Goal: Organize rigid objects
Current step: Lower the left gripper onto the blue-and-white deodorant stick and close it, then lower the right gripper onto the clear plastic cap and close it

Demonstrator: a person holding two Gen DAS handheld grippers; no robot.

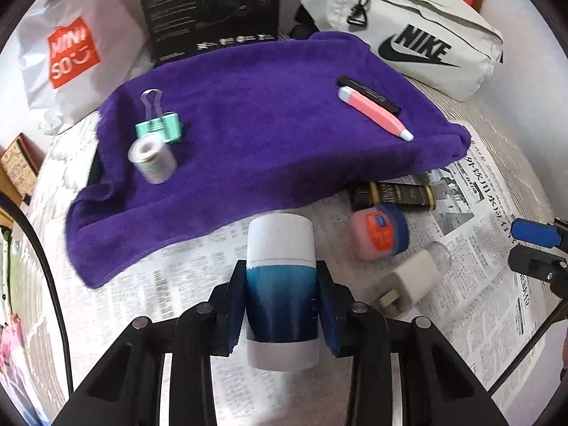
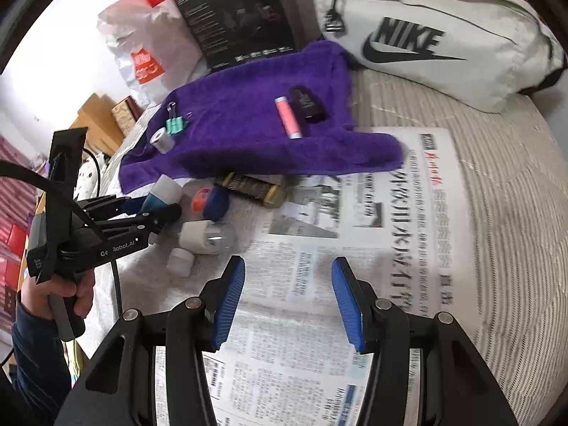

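Blue-and-white bottle (image 1: 280, 284) upright on newspaper (image 1: 198, 277), beside purple towel (image 1: 248, 124).

Two grippers: the left gripper (image 1: 280, 305) and the right gripper (image 2: 288, 301).

One blue-and-white bottle (image 1: 280, 284), between the left gripper's pads.

One purple towel (image 1: 248, 124) ahead of the left gripper. On it lie four things: one green clip (image 1: 161, 126), one tape roll (image 1: 152, 159), one pink tube (image 1: 372, 112), one black stick (image 1: 369, 94).

On the newspaper (image 2: 319, 301), right of the left gripper, four loose things: one dark tube (image 1: 390, 195), one blue-lidded jar (image 1: 380, 236), one white charger (image 1: 408, 284), one clear cap (image 1: 440, 252).

Beyond the towel: one Nike bag (image 1: 419, 35), one Miniso bag (image 1: 71, 53), one black box (image 1: 209, 7).
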